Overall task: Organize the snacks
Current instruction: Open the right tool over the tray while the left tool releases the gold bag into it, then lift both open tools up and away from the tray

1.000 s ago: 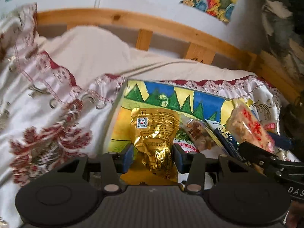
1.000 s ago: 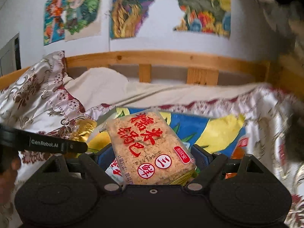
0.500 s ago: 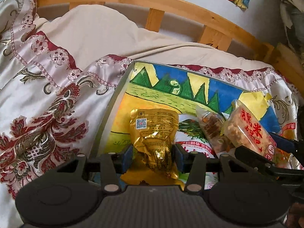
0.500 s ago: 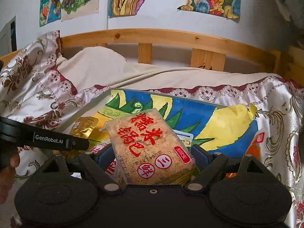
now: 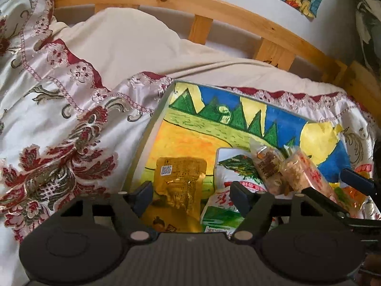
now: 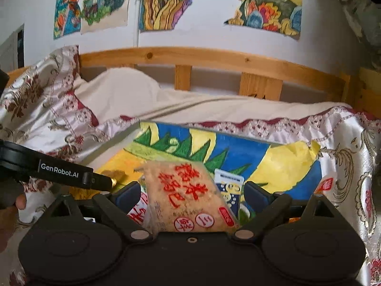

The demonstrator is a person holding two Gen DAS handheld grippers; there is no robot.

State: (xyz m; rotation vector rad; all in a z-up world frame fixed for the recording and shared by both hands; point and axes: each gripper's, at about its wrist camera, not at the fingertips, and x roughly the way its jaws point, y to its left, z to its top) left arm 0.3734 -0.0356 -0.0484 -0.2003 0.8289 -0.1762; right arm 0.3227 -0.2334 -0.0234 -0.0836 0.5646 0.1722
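Gold pouch (image 5: 179, 183) lies released at six o'clock on the painted board (image 5: 190, 140); left gripper (image 5: 190, 194) has just been opening, holds nothing. Right gripper (image 6: 191, 195) has widened too, its pads clear of the rice cracker pack (image 6: 188, 195). Next: withdraw both.

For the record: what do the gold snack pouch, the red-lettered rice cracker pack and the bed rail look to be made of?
Gold snack pouch: apparently metallised foil film, glossy, creased, with bright glints. Rice cracker pack: clear, shiny plastic film, since the grainy pale contents show through behind red print. Bed rail: wood, probably pine, with visible knots and grain; a light varnish is possible but hard to confirm.
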